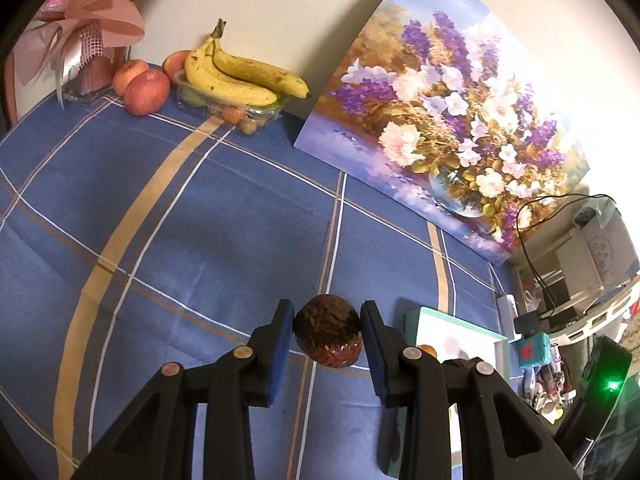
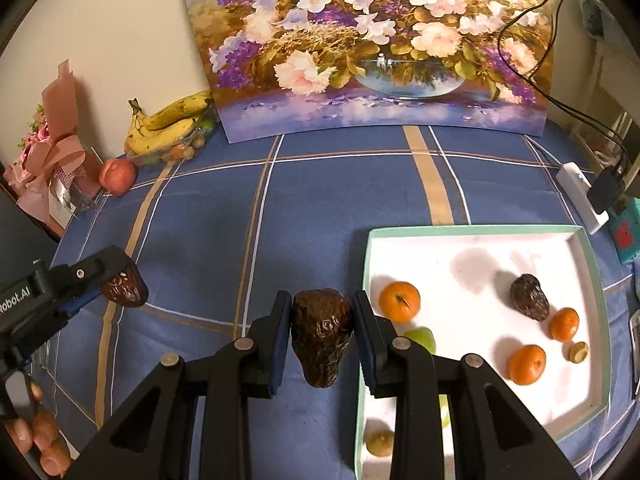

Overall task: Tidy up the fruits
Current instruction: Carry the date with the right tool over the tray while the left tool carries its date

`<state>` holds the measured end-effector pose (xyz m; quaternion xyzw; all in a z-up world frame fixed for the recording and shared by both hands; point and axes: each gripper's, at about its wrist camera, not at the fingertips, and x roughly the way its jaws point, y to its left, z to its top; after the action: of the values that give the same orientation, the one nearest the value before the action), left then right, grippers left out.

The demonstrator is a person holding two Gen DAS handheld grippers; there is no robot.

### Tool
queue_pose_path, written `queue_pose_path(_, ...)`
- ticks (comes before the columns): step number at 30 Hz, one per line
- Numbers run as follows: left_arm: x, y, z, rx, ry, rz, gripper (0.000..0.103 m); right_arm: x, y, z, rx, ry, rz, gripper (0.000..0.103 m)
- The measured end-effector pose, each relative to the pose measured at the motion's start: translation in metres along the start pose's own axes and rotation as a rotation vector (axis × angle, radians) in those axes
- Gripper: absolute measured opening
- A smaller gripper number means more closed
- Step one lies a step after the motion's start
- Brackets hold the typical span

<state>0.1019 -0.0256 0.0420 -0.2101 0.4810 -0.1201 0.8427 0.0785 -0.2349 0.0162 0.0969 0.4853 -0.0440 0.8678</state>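
My left gripper (image 1: 328,334) is shut on a dark brown avocado (image 1: 328,332), held above the blue checked cloth; it also shows at the left of the right wrist view (image 2: 120,286). My right gripper (image 2: 320,330) is shut on a second dark avocado (image 2: 322,334), just left of the white tray (image 2: 472,232). The tray holds three oranges (image 2: 399,301), another avocado (image 2: 529,297), a green fruit (image 2: 422,338) and small brown fruits (image 2: 380,443). In the left wrist view the tray's corner (image 1: 460,326) lies right of my fingers.
Bananas (image 1: 240,76) rest on a clear plastic box (image 1: 256,114) of small fruits at the back left, with apples (image 1: 146,92) beside it. A pink bouquet (image 1: 84,28) stands in the corner. A flower painting (image 2: 380,48) leans on the wall. A white power strip (image 2: 580,196) with cables lies at the right.
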Motion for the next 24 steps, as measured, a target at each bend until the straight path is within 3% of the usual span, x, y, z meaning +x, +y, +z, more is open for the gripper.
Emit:
queue_pose_path(11, -0.019, -0.016, -0.022, 0.04, -0.004, -0.024, 0.036, -0.035, -0.01, -0.026, -0.001, -0.044, 0.009, 0.032)
queue_pose_path(24, -0.013, -0.049, -0.053, 0.11, 0.064, -0.058, 0.036, -0.04, -0.04, -0.049, 0.054, -0.006, -0.014, 0.032)
